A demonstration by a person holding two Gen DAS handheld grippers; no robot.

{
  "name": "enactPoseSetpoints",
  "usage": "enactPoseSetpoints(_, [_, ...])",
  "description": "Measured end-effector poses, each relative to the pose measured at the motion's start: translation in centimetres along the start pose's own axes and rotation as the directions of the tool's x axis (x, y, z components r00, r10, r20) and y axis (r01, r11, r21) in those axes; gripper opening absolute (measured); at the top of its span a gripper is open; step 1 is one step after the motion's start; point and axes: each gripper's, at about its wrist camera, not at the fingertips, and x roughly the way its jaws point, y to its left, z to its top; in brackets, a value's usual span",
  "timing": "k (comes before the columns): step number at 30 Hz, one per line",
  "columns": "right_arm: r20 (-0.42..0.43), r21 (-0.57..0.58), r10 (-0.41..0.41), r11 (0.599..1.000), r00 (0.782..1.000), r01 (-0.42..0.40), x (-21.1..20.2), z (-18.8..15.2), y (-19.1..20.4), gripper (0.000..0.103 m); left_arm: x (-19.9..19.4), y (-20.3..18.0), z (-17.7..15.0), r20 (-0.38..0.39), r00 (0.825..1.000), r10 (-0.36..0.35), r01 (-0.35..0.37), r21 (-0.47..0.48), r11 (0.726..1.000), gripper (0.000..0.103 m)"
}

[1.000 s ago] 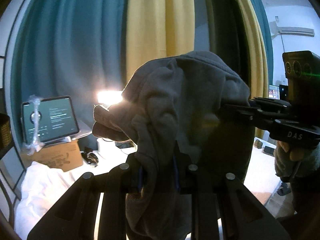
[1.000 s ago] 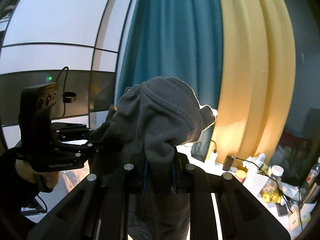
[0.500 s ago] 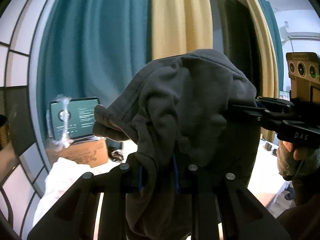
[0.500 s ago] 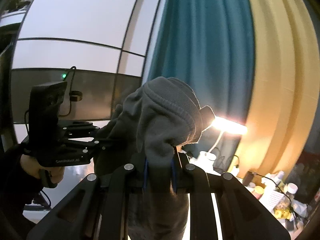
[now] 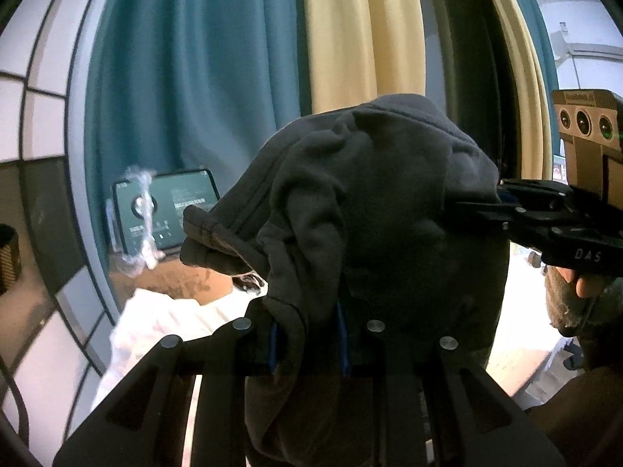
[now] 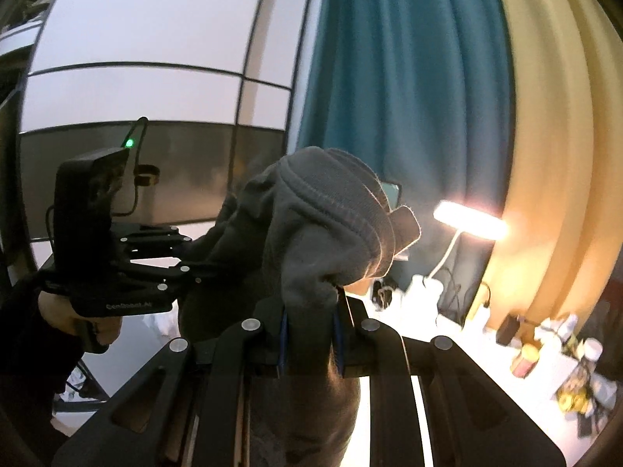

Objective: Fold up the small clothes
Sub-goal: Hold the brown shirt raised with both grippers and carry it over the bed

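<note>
Background: teal curtain [image 5: 187, 89] left of yellow curtain [image 5: 358, 35]; tablet [image 5: 167, 210] on cardboard box [image 5: 171, 280]; lit lamp [image 6: 469, 223] at right.

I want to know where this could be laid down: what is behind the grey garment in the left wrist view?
Behind the grey garment: teal curtain, cream curtain, a lit tablet on a cardboard box. The cloth hides whatever lies directly behind and below it.

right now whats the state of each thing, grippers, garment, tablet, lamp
left gripper: shut on the garment
right gripper: shut on the garment
garment: grey, bunched, held up between both grippers, hanging below them
tablet: screen on, propped up on a cardboard box
lamp: lit
curtains: drawn
</note>
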Motion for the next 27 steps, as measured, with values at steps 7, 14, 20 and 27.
enactPoseSetpoints(7, [-0.045, 0.048, -0.019, 0.999, 0.999, 0.021, 1.6, -1.7, -2.0, 0.019, 2.6, -0.2, -0.5, -0.043, 0.999, -0.028, 0.027, -0.023, 0.999, 0.021])
enactPoseSetpoints(14, [-0.093, 0.087, -0.017, 0.996, 0.995, 0.026, 4.1, -3.2, -4.2, 0.019, 5.6, -0.1, -0.9, -0.103, 0.993, -0.057, 0.053, -0.046, 0.998, 0.021])
enactPoseSetpoints(20, [-0.121, 0.123, -0.009, 0.992, 0.993, 0.024, 6.2, -4.2, -6.1, 0.019, 7.9, 0.3, -1.3, -0.14, 0.988, -0.069, 0.06, -0.067, 0.996, 0.021])
enactPoseSetpoints(27, [-0.158, 0.17, -0.004, 0.985, 0.987, 0.031, 8.7, -5.6, -8.2, 0.019, 10.8, 0.6, -1.9, -0.194, 0.977, -0.083, 0.07, -0.073, 0.995, 0.021])
